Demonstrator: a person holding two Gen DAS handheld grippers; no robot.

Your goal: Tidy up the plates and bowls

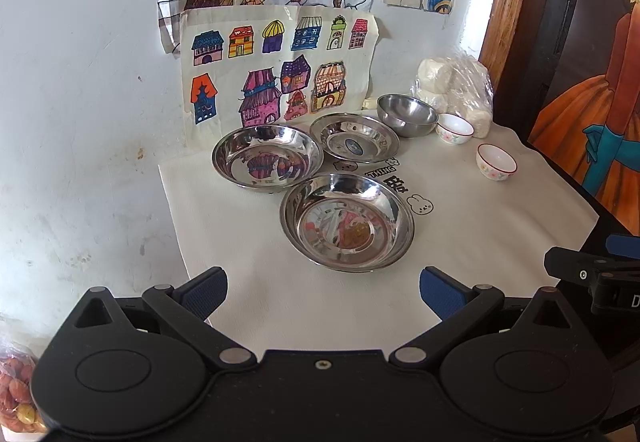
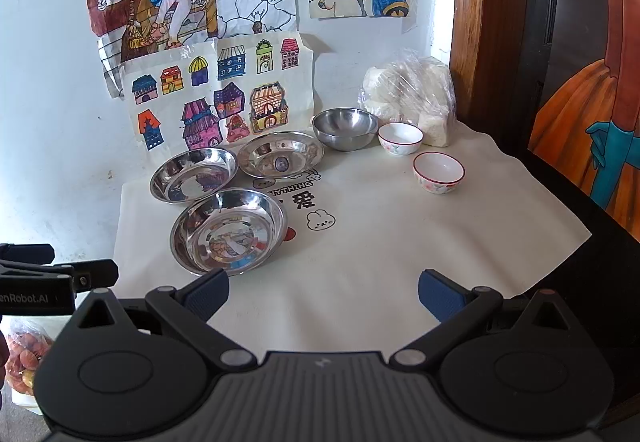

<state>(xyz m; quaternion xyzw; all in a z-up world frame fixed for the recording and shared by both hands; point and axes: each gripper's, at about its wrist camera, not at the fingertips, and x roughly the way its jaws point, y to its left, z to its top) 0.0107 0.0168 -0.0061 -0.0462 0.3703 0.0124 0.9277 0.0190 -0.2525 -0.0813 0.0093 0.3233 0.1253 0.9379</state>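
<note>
Left wrist view: left tool spread wide, holding nothing, low over the cloth on the bench; nearest steel plate just ahead, two more plates beyond it. Right wrist view: right tool also spread, empty; steel bowl and two white bowls well ahead, plates ahead-left

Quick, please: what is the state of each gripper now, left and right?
Left gripper: open, holding nothing.
Right gripper: open, holding nothing.
</note>
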